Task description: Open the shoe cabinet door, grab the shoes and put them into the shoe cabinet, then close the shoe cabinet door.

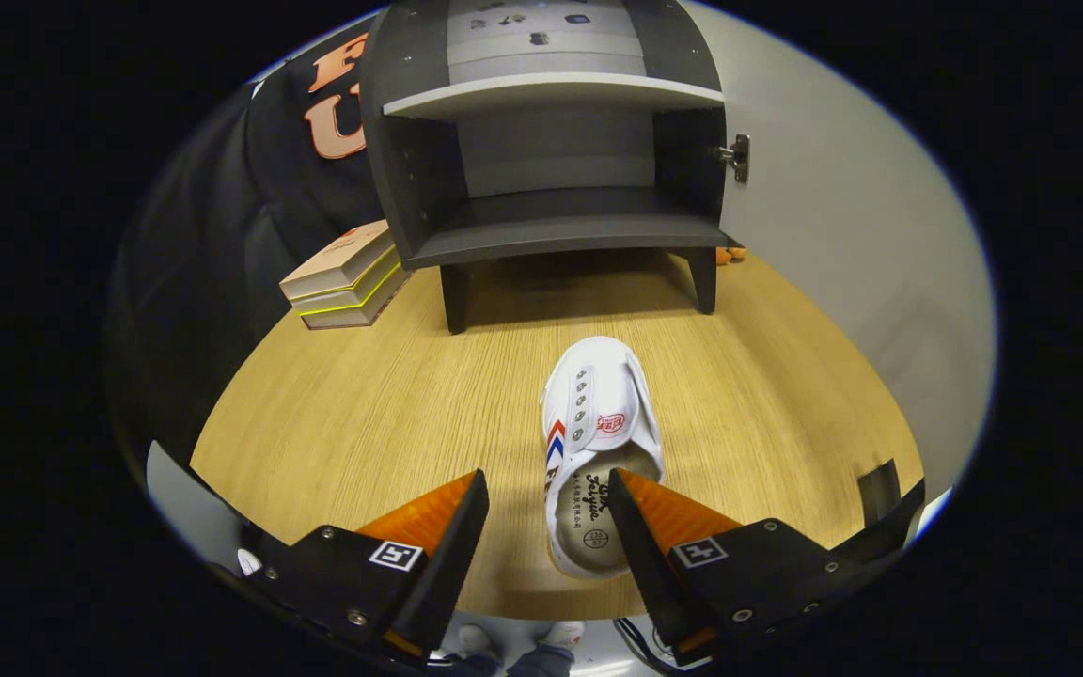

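Note:
A white canvas shoe (603,395) lies on the wooden table (363,423), toe pointing at the cabinet. My gripper (546,475) is open at the shoe's heel end. The right finger (664,512) reaches over the shoe's opening, and the left finger (433,517) stands apart to the left of the shoe. The shoe's left side wall lies in the gap between them, and neither finger presses on it. Beyond the shoe stands the dark grey shoe cabinet (551,235) on short legs. Its light grey door (842,216) is swung open to the right on a metal hinge (739,155). The lower compartment and shelf are bare.
A stack of books (349,277) lies left of the cabinet. A small orange object (731,253) peeks out behind the cabinet's right leg. The table's front edge runs just under my fingers, with a person's feet (560,637) below it.

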`<state>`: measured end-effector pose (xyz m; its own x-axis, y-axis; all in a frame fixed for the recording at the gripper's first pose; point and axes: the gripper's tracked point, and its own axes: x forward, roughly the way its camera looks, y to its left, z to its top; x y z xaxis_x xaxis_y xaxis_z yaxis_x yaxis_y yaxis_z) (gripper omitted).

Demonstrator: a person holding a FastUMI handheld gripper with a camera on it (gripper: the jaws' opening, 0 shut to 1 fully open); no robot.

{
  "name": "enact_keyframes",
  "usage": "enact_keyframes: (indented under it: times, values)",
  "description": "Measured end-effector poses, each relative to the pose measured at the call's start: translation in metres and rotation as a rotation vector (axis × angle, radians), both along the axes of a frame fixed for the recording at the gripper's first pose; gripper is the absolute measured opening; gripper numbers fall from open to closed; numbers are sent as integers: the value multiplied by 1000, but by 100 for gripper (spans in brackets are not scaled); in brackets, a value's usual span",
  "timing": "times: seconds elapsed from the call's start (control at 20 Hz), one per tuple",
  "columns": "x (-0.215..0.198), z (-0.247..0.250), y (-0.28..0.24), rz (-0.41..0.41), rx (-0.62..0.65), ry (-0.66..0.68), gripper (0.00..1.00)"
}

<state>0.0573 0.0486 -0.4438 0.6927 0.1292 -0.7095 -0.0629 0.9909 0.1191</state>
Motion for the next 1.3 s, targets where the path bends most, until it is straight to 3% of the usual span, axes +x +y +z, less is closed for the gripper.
enact_keyframes:
  times: [0.2, 0.3, 0.35, 0.45, 0.65, 0.75, 1.3]
  values:
    - [9, -22, 0, 0, 12, 42, 75]
    - [15, -28, -2, 0, 13, 59, 66]
    - [17, -31, -2, -5, 17, 68, 47]
    - [20, -32, 3, -7, 56, 84, 24]
    - [21, -32, 1, 12, 54, 78, 6]
    - [21, -31, 0, 14, 58, 85, 1]
    - [17, 51, -12, 20, 54, -23, 1]
